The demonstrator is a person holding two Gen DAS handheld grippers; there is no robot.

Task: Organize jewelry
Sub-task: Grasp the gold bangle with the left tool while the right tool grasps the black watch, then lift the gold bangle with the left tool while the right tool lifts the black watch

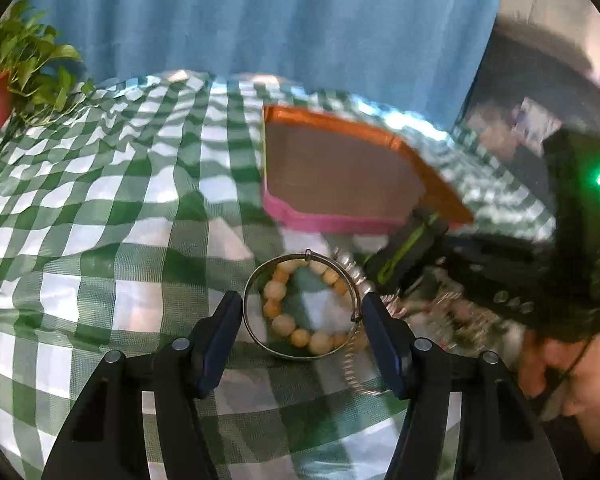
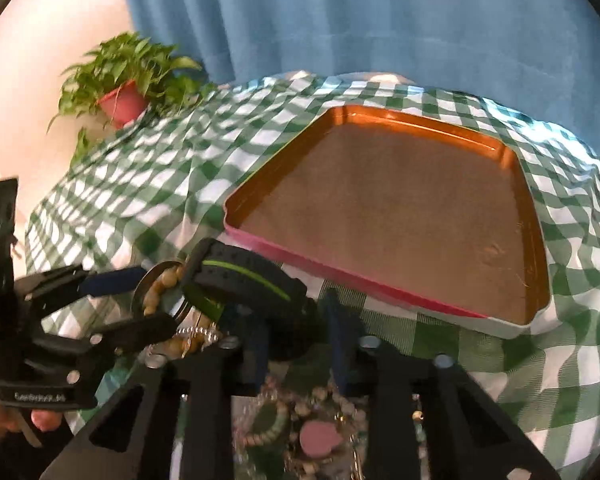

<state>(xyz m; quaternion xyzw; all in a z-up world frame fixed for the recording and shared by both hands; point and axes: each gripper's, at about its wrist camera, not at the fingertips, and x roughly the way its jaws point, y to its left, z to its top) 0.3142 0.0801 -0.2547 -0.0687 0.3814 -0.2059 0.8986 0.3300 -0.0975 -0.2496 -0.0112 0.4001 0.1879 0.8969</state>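
My left gripper [image 1: 302, 312] is open, its fingers on either side of a silver bangle [image 1: 256, 324] that rings an orange bead bracelet [image 1: 284, 324] on the checked cloth. A pearl string [image 1: 356, 272] and a spring-like chain [image 1: 352, 372] lie beside them. My right gripper [image 2: 298, 344] is shut on a black watch with a green stripe [image 2: 244, 276], held above a heap of jewelry [image 2: 300, 424]. The watch also shows in the left wrist view [image 1: 408, 244]. The brown tray with orange walls and pink rim [image 2: 400, 216] is empty, just beyond.
A green-white checked cloth [image 1: 100, 200] covers the table. A potted plant in a red pot [image 2: 124, 80] stands at the far left corner. A blue curtain [image 2: 360, 16] hangs behind. The person's face [image 1: 572, 376] is at the right edge.
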